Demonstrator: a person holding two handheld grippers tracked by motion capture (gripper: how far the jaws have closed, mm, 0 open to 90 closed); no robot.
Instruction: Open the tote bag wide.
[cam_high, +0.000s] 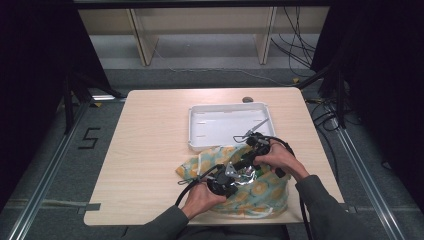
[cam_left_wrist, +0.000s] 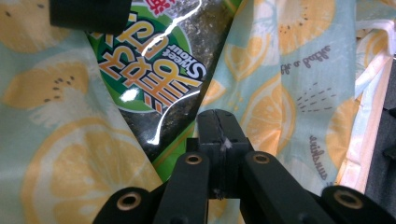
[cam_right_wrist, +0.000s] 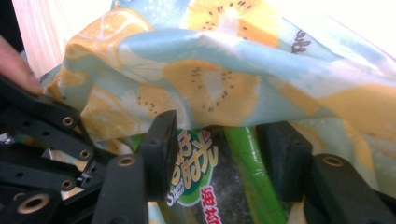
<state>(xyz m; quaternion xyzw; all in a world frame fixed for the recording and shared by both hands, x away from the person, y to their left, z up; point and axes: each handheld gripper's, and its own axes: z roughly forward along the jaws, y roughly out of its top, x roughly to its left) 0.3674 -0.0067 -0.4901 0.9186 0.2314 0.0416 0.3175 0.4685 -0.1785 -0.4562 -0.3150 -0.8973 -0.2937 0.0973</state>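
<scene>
The left claw (cam_left_wrist: 219, 126) has its jaws pressed together, pinching the edge of the lemon-print cloth bag (cam_left_wrist: 289, 84) at the lip of its opening. Just past its tips lies a shiny green snack packet (cam_left_wrist: 159, 70) with yellow lettering, sitting in the gap between the two sides of the cloth.

The right claw (cam_right_wrist: 224, 149) stands with its jaws apart, one on each side of the same snack packet (cam_right_wrist: 210, 186); whether the pads press on it cannot be told. The bag's cloth (cam_right_wrist: 224, 79) arches over the packet just beyond the tips.

From above, the left claw (cam_high: 226, 176) and the right claw (cam_high: 252, 150) meet over the bag (cam_high: 260, 192), which lies on the near right part of the wooden counter (cam_high: 145, 150). A white tray (cam_high: 192, 125) sits just behind the bag, touching its far edge.
</scene>
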